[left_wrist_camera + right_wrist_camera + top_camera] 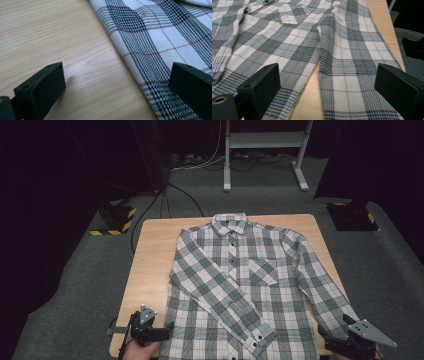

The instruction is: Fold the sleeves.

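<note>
A grey, white and red plaid shirt point(240, 270) lies buttoned and face up on the wooden table point(150, 250), collar at the far side. One sleeve point(225, 295) is folded diagonally across the front, and its cuff point(260, 337) lies near the hem. The other sleeve point(325, 290) runs straight down the right side. My left gripper point(167, 329) rests low at the shirt's near left edge. Its jaws stand open, with bare wood and the shirt's edge point(162, 37) between them point(117, 75). My right gripper point(332, 330) hovers open point(327, 75) over the straight sleeve point(352, 62) and the shirt's side.
Grey carpet surrounds the table. A white metal frame point(227, 170) and loose cables stand on the floor beyond it. Black blocks with yellow stripes sit off the far left corner point(117, 217) and the far right corner point(352, 215). The table edge point(379, 22) runs close beside the sleeve.
</note>
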`<state>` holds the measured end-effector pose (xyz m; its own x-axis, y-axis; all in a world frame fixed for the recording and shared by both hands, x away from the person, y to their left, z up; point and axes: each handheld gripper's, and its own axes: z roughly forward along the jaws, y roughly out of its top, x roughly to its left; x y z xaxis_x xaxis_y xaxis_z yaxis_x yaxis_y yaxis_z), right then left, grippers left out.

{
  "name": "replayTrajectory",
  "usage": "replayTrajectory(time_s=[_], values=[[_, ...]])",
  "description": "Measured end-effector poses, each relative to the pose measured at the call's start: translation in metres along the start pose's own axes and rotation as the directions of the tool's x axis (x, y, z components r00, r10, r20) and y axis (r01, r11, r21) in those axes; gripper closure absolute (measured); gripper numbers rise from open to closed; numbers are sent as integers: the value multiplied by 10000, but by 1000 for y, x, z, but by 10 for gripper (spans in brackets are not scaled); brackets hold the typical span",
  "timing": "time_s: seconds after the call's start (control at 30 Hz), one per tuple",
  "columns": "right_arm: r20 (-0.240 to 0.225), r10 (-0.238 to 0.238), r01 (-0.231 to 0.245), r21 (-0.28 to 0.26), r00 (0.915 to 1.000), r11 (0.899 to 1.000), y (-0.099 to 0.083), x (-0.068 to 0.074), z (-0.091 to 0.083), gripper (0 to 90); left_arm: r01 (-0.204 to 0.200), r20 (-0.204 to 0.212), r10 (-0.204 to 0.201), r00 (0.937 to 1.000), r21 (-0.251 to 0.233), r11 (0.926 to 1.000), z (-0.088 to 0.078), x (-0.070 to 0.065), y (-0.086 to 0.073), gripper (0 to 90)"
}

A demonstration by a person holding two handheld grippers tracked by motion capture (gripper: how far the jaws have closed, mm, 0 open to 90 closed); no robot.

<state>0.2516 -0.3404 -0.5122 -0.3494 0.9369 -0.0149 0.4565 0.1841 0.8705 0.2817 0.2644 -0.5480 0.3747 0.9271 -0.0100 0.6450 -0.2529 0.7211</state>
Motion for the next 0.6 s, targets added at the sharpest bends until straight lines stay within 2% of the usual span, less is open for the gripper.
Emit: replayTrajectory(time_s=[0.27, 0.33, 0.6], values=[[430, 383, -387, 73, 9983, 9992, -6, -16, -2, 91, -26, 6, 26, 10000, 2, 10000, 0, 0, 0, 7], [658, 682, -695, 171, 9955, 9974, -9, -23, -3, 118, -31, 7, 31, 10000, 5, 10000, 0, 0, 0, 7], [1316, 1166, -1252, 590, 9844, 9904, -19, -40, 0, 178, -20, 15, 20, 10000, 2, 10000, 0, 0, 0, 7]])
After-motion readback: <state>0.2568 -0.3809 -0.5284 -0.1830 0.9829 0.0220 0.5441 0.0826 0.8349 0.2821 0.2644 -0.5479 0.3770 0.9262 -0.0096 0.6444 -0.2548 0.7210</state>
